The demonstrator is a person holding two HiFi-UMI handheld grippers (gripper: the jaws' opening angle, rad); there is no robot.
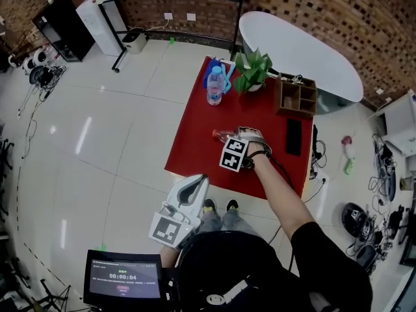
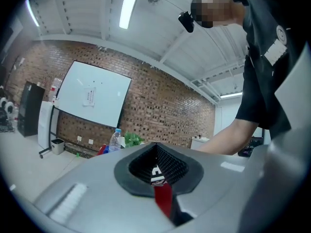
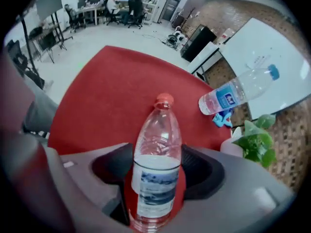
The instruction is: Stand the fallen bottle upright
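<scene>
Right gripper (image 3: pixel 155 176) clasping bottle (image 3: pixel 157 140), base hidden

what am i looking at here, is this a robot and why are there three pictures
There is no robot here. A person holds a hand-held gripper in each hand. The head view comes from a camera on the person's head, looking down at a red-covered table. The other two views come from a camera riding on each gripper, looking along its fingers.

On the table are an upright blue-capped bottle, a potted plant, a wooden box and a flat black object.

The right gripper has its fingers closed around a red-capped bottle that lies on its side. That is the one to be stood up. The left gripper is held low near the person's body, away from the table, with its fingers together and nothing in them.
</scene>
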